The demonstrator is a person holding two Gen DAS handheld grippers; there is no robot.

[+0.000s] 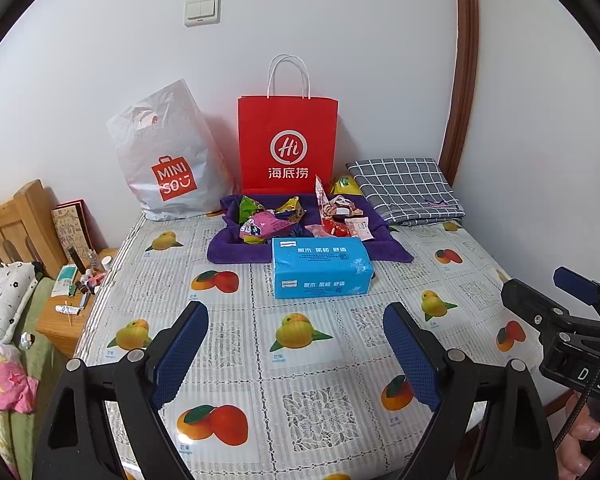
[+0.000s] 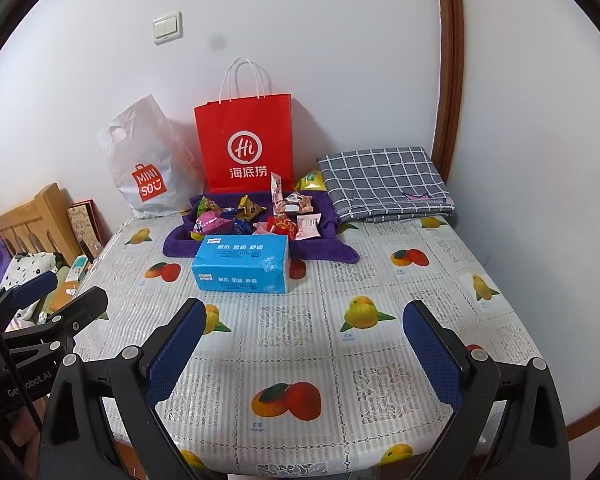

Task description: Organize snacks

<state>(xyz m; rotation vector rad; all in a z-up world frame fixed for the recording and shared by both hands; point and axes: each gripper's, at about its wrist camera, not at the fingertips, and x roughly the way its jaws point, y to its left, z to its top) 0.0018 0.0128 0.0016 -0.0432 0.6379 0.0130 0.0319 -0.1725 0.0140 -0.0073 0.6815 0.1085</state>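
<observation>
The snack packets (image 1: 296, 216) lie heaped on a purple towel (image 1: 236, 250) at the table's far side, behind a blue tissue pack (image 1: 320, 268). They look light, crinkly and slippery, probably best pinched at a sealed edge. A red paper bag (image 1: 287, 144) and white plastic bag (image 1: 168, 160) stand behind; their contents are hidden. The left gripper (image 1: 296, 354) and right gripper (image 2: 304, 354) hover near, spread apart and empty.

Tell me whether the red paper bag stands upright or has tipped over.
Upright: the red paper bag stands on its base against the wall, white handles up.
</observation>
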